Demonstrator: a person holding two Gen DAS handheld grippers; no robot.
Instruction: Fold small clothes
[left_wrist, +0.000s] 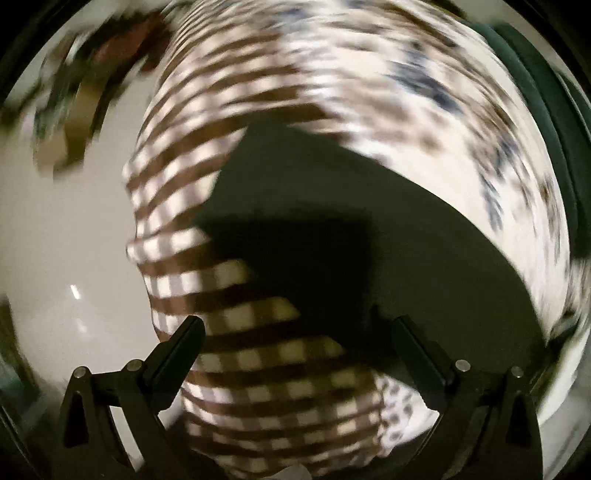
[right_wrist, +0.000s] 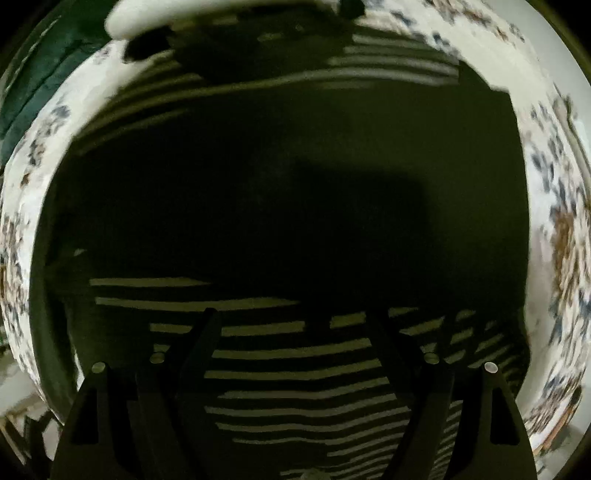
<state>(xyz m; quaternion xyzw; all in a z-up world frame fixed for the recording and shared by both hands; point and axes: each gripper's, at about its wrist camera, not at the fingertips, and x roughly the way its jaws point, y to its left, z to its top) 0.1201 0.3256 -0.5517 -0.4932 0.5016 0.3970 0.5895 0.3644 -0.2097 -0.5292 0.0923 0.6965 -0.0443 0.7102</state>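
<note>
In the lower half of my left wrist view, a brown-and-white checked woven cloth (left_wrist: 258, 354) runs as a soft band from the bottom edge up the left of centre, its squares smeared by motion blur toward the top. My left claw (left_wrist: 295, 332) is released: its two black plastic fingers (left_wrist: 177, 354) stand wide apart with nothing gripped, the checked cloth lying between them and under the left one. To the right of the checks a dark green flat panel of fabric (left_wrist: 369, 221) fills the middle, crossed by a heavy shadow. Beyond it, across the upper right, curves a white cloth printed with blue and brown blotches (left_wrist: 461, 122), very blurred. The pale, glossy table surface (left_wrist: 66, 258) shows at the left with small light glints, and blurred room clutter sits in the upper left corner; I cannot tell what it is.

In my right wrist view, the centre is almost black with shadow. My right claw (right_wrist: 295, 325) is also spread open, holding nothing. Between and below its fingers lies a dark fabric with thin pale horizontal stripes (right_wrist: 295, 387), and similar stripes show near the top. The white blotch-printed cloth (right_wrist: 561, 229) rings the left and right edges. A deep green ribbed fabric (right_wrist: 33, 85) fills the upper left corner.
</note>
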